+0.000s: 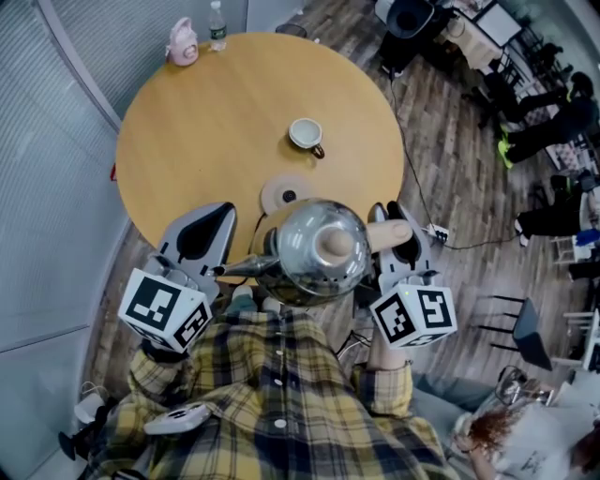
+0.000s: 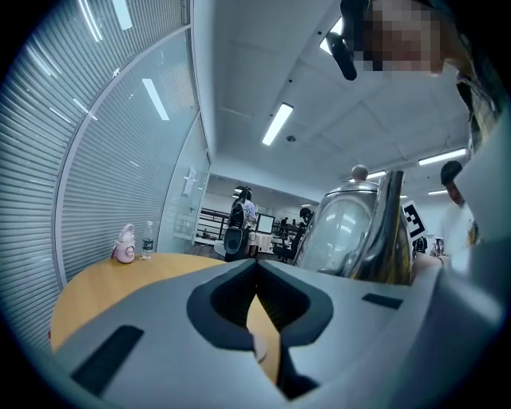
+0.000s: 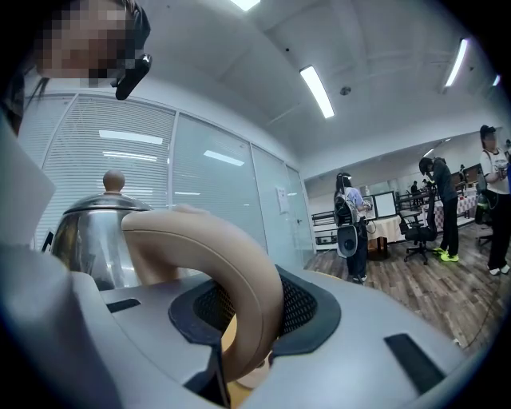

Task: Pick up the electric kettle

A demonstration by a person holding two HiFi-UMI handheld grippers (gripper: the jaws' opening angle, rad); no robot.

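Pink sits at the far left rim of the round wooden table [image 1: 187,131]: one small pink flask [image 1: 181,42], with one clear water bottle [image 1: 217,25] just beside it. Nearer the person, the left tongs [image 1: 220,214] have their tips together with nothing between them, close beside the kettle's spout. One round cream base [image 1: 284,195] lies on the table, and one white cup [image 1: 306,134] stands beyond it. One electric kettle [image 1: 319,248] hangs over the table's near edge, off that base, between the two tongs. It has a shiny steel belly, a long thin spout pointing left, a domed lid with a pale knob, and a curved beige handle on its right. The right tongs [image 1: 392,217] are clamped on that handle.
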